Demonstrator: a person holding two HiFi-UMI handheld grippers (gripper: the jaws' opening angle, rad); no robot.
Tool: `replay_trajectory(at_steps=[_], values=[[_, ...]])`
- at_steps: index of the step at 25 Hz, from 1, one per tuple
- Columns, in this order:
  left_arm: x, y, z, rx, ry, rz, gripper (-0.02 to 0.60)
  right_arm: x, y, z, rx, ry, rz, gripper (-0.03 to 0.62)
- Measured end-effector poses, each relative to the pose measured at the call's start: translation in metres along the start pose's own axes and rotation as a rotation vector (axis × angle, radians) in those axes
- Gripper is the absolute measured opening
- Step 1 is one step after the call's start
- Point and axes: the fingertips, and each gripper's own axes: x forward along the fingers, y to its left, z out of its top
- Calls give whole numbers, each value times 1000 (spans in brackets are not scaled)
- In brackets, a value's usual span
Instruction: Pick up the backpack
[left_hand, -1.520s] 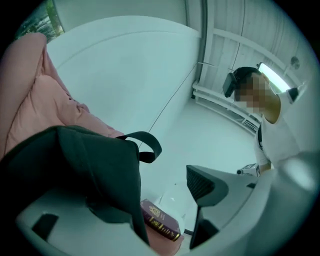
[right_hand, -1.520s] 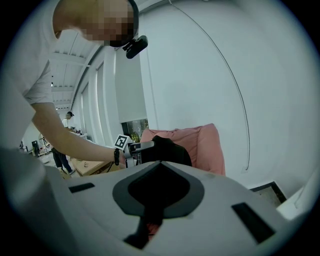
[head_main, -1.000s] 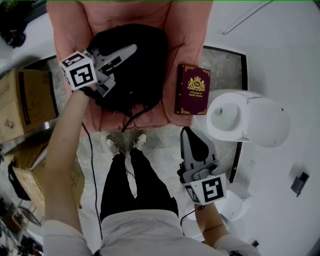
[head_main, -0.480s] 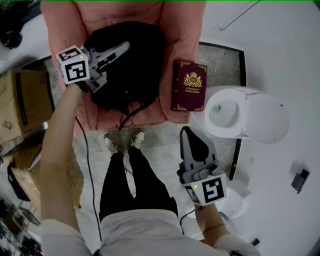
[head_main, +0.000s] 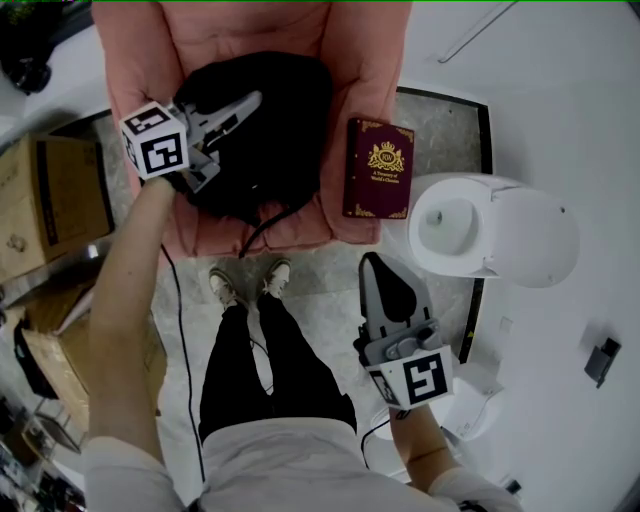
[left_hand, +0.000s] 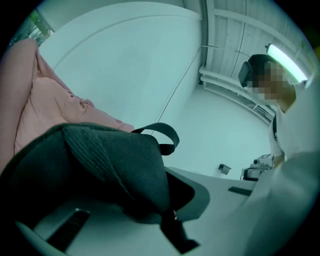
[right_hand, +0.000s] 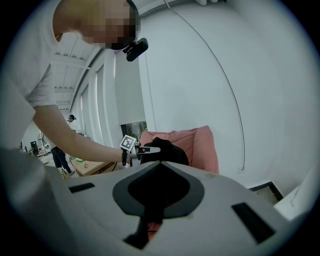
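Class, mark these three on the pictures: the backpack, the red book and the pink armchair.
backpack (head_main: 280, 130), head view, its black body.
red book (head_main: 378, 168), head view, middle of its cover.
pink armchair (head_main: 368, 60), head view, an armrest.

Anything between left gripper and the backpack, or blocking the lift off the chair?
Nothing visible. The left gripper has just closed its jaws on the backpack fabric. The backpack lies on the chair with nothing over it. The book sits apart, to one side.
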Motion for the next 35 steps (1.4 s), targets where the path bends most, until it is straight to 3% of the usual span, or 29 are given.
replay_trajectory(at_steps=[7,14,19,24,27,30,35], values=[[-14,-8,-5,91,-33,76,21,-10,10,1,-20,-1,-3,21],[-22,-36,4,147,-50,69,21,-25,24,10,-28,-26,-18,21],[-26,-46,2,245,-39,112,21,-34,32,9,-32,-17,-16,21],[-26,-80,-18,337,67,28,21,-39,31,13,-45,-23,-27,21],[-26,-102,-29,389,61,-4,21,-38,30,12,-47,-20,-32,21],[-27,-108,-28,397,14,21,21,-38,33,10,-49,-11,-32,21],[-25,-106,-17,332,-46,34,21,-41,31,4,-52,1,-44,21]])
